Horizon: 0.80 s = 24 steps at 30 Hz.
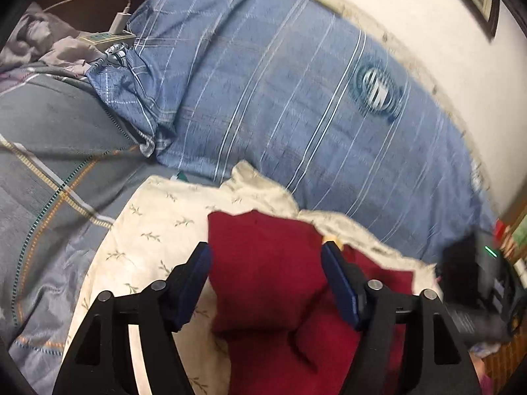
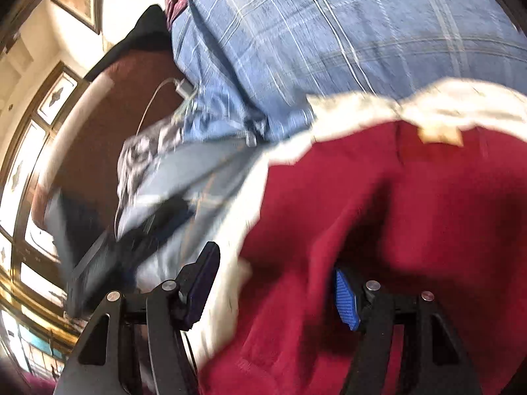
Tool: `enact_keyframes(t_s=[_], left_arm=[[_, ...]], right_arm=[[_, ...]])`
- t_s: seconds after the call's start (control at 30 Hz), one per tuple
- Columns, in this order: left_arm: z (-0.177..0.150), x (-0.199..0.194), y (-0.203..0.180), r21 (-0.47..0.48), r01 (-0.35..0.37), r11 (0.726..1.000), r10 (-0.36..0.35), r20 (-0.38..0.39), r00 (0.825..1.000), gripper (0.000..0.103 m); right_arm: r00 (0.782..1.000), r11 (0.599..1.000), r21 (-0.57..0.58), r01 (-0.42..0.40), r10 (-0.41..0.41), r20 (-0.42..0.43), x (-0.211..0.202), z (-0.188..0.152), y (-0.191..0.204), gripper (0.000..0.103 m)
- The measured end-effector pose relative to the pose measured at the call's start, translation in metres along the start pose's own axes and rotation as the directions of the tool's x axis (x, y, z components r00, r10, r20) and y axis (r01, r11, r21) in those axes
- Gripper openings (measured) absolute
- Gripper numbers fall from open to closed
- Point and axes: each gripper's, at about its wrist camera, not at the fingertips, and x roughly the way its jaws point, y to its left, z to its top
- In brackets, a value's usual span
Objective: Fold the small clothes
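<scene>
The red garment [image 1: 273, 263] lies crumpled on a cream leaf-print cloth [image 1: 154, 230] on the bed, beside a blue striped quilt [image 1: 296, 98]. Both the left tongs [image 1: 266, 256] and right tongs [image 2: 276, 263] stand open over it, gripping nothing.

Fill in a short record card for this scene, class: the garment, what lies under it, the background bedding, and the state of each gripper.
garment: red garment, crumpled, not yet folded flat
label: pale tag near its far edge
under it: cream cloth with leaf sprigs
behind: blue striped quilt
far corner: power strip with a white charger
left gripper: open, red fabric lying between the fingers, pads not pressing
right gripper: open, over the red garment's edge; picture blurred
</scene>
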Motion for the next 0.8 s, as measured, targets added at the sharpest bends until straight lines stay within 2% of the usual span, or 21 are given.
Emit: enact_keyframes(t_s=[0.17, 0.3, 0.37, 0.43, 0.47, 0.53, 0.63, 0.73, 0.8], left_arm=[[-0.005, -0.004, 0.014, 0.029, 0.028, 0.999, -0.028, 0.005, 1.000, 0.074], [-0.005, 0.010, 0.013, 0.054, 0.012, 0.998, -0.010, -0.034, 0.999, 0.074], [-0.006, 0.018, 0.013, 0.056, -0.007, 0.998, 0.010, -0.057, 0.998, 0.074], [-0.005, 0.023, 0.011, 0.050, -0.017, 0.999, 0.021, -0.073, 0.997, 0.074], [-0.004, 0.026, 0.010, 0.046, -0.024, 0.999, 0.027, -0.078, 0.997, 0.074], [-0.004, 0.028, 0.008, 0.044, -0.039, 0.998, 0.042, -0.080, 0.996, 0.074], [-0.006, 0.034, 0.002, 0.052, -0.054, 0.997, 0.058, -0.077, 0.995, 0.074], [-0.012, 0.042, -0.001, 0.058, -0.064, 0.996, 0.069, -0.088, 0.994, 0.074], [-0.017, 0.046, -0.004, 0.068, -0.065, 0.996, 0.071, -0.096, 0.993, 0.074]], right_arm=[[0.999, 0.997, 0.074, -0.017, 0.015, 0.038, 0.026, 0.027, -0.006, 0.066], [0.999, 0.996, 0.089, -0.002, -0.002, 0.041, 0.005, 0.014, -0.019, 0.067], [0.997, 0.996, 0.060, 0.073, -0.075, 0.035, -0.019, -0.002, -0.030, 0.067], [0.981, 0.982, 0.009, 0.190, -0.190, 0.045, -0.051, -0.021, -0.036, 0.067], [0.964, 0.965, -0.023, 0.259, -0.257, 0.070, -0.072, -0.034, -0.039, 0.067], [0.910, 0.914, -0.062, 0.402, -0.391, 0.138, -0.113, -0.061, -0.045, 0.067], [0.833, 0.839, -0.070, 0.540, -0.522, 0.184, -0.154, -0.089, -0.057, 0.071], [0.778, 0.777, -0.087, 0.623, -0.605, 0.167, -0.163, -0.103, -0.071, 0.071], [0.718, 0.706, -0.132, 0.695, -0.676, 0.163, -0.158, -0.109, -0.077, 0.071]])
